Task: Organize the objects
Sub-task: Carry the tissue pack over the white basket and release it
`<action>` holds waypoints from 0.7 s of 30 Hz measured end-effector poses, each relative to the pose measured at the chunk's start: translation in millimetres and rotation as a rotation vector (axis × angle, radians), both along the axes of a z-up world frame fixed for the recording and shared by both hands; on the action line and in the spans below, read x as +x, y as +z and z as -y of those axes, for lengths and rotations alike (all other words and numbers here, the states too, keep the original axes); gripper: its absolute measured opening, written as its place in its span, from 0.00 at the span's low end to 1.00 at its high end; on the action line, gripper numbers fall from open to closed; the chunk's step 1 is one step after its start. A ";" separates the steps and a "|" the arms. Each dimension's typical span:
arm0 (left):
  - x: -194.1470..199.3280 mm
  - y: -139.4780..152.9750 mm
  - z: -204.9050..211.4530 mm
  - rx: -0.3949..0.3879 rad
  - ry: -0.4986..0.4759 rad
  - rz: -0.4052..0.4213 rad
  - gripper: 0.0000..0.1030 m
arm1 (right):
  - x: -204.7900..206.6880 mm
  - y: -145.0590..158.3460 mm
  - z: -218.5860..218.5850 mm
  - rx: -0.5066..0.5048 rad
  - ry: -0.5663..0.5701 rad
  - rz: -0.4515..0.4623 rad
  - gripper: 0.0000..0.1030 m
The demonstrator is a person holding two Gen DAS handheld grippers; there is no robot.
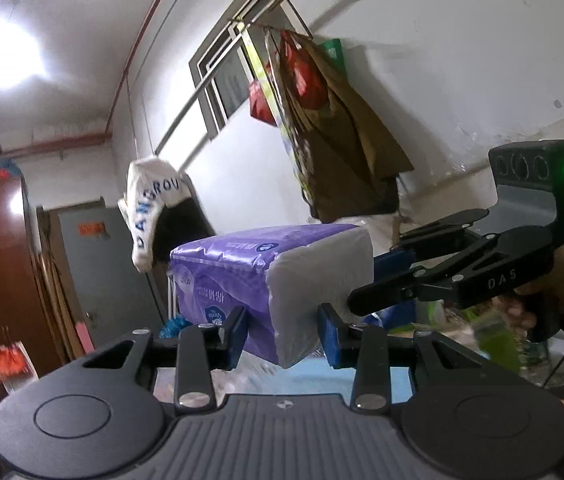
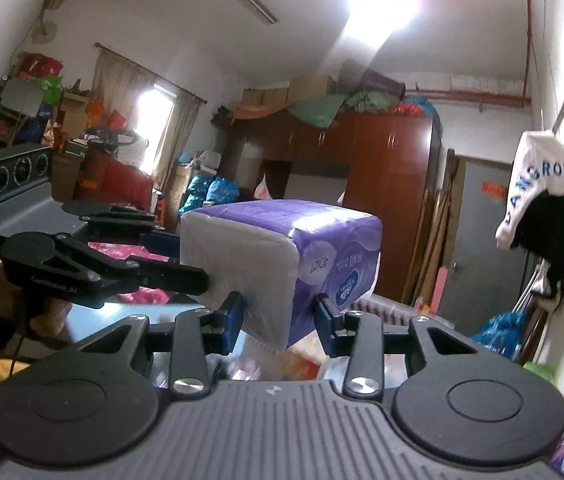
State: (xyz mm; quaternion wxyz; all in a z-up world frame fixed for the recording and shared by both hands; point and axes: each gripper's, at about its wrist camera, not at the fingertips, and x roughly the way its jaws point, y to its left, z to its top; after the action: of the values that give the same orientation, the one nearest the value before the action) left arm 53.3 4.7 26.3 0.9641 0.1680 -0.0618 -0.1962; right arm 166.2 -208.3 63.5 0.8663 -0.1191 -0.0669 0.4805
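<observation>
The white cap hanging on the wall reads "DANGROU" in blue (its last letters are hidden). One tool body is marked "DAS", the other "CenRoboLAI". The purple tissue pack carries small white print and a round blue logo, too blurred to read. Both tools grip that pack, held up in the air: the left gripper has its jaws clamped on the pack's near lower corner, and the right gripper has its jaws clamped on the opposite end, blue pads pressing the wrapping.
</observation>
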 end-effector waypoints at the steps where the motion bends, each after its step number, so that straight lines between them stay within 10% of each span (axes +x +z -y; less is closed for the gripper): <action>1: 8.0 10.8 -1.3 0.007 0.007 0.006 0.41 | 4.9 6.8 -4.0 0.003 -0.004 0.004 0.41; 8: 66.2 49.8 -15.4 0.026 0.067 -0.031 0.42 | 54.6 31.7 -43.6 -0.032 -0.039 -0.026 0.41; 21: 184.9 47.6 -59.7 -0.004 0.138 -0.362 0.44 | 126.8 15.5 -107.2 -0.203 -0.076 -0.260 0.41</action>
State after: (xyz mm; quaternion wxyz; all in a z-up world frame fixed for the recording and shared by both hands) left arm 238.2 64.4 73.9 0.9710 0.1317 0.1241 -0.1565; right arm 293.0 -101.1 78.9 0.8688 -0.1453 0.0990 0.4629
